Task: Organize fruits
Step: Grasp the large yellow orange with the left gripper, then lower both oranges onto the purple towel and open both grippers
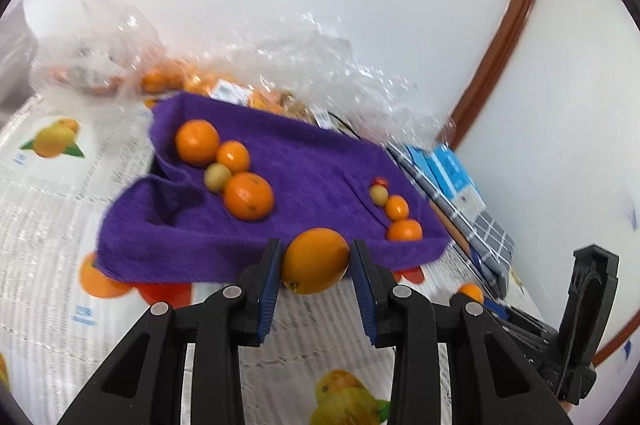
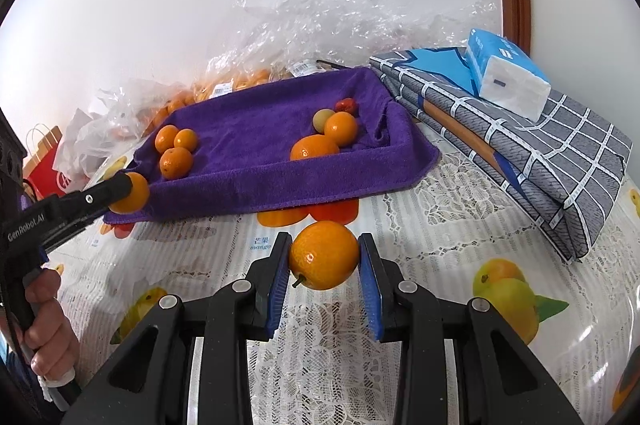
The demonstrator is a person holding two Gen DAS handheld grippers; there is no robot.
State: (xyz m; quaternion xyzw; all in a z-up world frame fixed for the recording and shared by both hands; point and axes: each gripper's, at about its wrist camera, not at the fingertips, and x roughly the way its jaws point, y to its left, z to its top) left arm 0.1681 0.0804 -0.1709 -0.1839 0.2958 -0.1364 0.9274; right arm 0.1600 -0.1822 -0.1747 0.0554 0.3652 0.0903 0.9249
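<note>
A tray lined with a purple towel [image 1: 312, 161] [image 2: 260, 129] holds two groups of fruit: oranges and a pale green fruit on the left [image 1: 248, 196] [image 2: 176, 162], and oranges, a green fruit and a small red one on the right [image 1: 404, 229] [image 2: 314, 147]. My left gripper [image 1: 316, 261] is shut on an orange [image 1: 315, 260] in front of the tray's near edge; it also shows in the right wrist view [image 2: 130, 198]. My right gripper [image 2: 324, 257] is shut on another orange [image 2: 324, 255] above the tablecloth.
Clear plastic bags of oranges [image 2: 240, 81] [image 1: 192, 81] lie behind the tray by the wall. A folded grey checked cloth [image 2: 540, 145] with a tissue pack [image 2: 508, 73] sits to the right. A red paper bag [image 2: 44, 161] stands far left. A fruit-print lace tablecloth [image 2: 440, 225] covers the table.
</note>
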